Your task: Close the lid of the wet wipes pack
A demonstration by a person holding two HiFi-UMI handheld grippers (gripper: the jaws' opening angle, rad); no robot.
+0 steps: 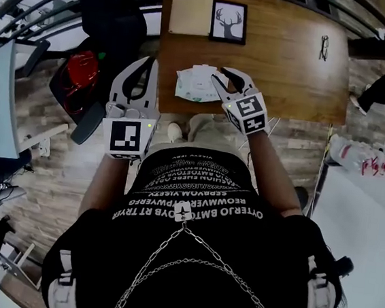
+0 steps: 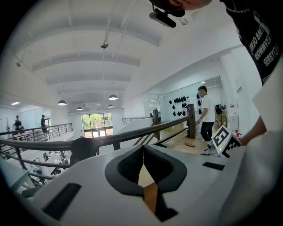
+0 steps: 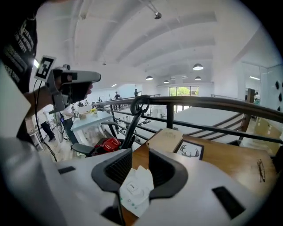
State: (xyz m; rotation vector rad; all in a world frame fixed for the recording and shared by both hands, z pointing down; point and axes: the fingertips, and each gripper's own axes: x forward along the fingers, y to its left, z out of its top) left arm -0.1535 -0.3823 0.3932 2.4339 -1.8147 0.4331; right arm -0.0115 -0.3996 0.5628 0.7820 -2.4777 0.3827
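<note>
White right tongs (image 1: pixel 222 78) spread, empty, poised over wet wipes pack (image 1: pixel 194 86) near bench (image 1: pixel 290 71) front edge. Left tongs (image 1: pixel 147 63) clenched, off bench's left edge. Approach step; next, you press lid (image 3: pixel 142 174) flat.

The wooden table (image 1: pixel 288 85) carries a tan pad (image 1: pixel 191 10) at 10 o'clock, a framed deer picture (image 1: pixel 229 22) at 11 o'clock, eyeglasses (image 1: pixel 323 47) at 3 o'clock, and the wet wipes pack (image 1: pixel 194 83) at 8 o'clock, near the front edge.

The right hand-held gripper (image 1: pixel 225 75) partly hides the wet wipes pack (image 1: pixel 194 84).
</note>
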